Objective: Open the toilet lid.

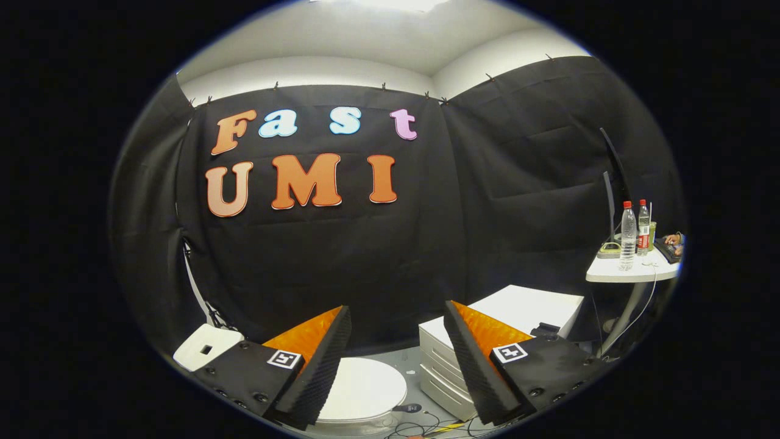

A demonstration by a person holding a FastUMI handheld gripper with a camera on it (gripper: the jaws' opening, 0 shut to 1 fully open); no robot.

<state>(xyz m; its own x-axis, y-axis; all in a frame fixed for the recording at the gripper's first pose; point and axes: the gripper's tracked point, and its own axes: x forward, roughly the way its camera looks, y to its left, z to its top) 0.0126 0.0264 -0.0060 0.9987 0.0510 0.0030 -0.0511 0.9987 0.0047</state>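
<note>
A white toilet with its lid (pixel 364 388) lying flat and closed sits low down, below and between my fingers, partly hidden behind the left finger (pixel 317 360). My gripper (pixel 397 312) is open, held well above the lid with nothing between its fingers. The right finger (pixel 472 360) stands in front of a white drawer unit.
A white drawer unit (pixel 518 311) stands just right of the toilet. Further right a small white table (pixel 631 271) carries two water bottles (pixel 627 235) and a monitor, with a person's hand (pixel 673 239) at a keyboard. Cables (pixel 426 427) lie on the floor. A white block (pixel 204 344) sits left.
</note>
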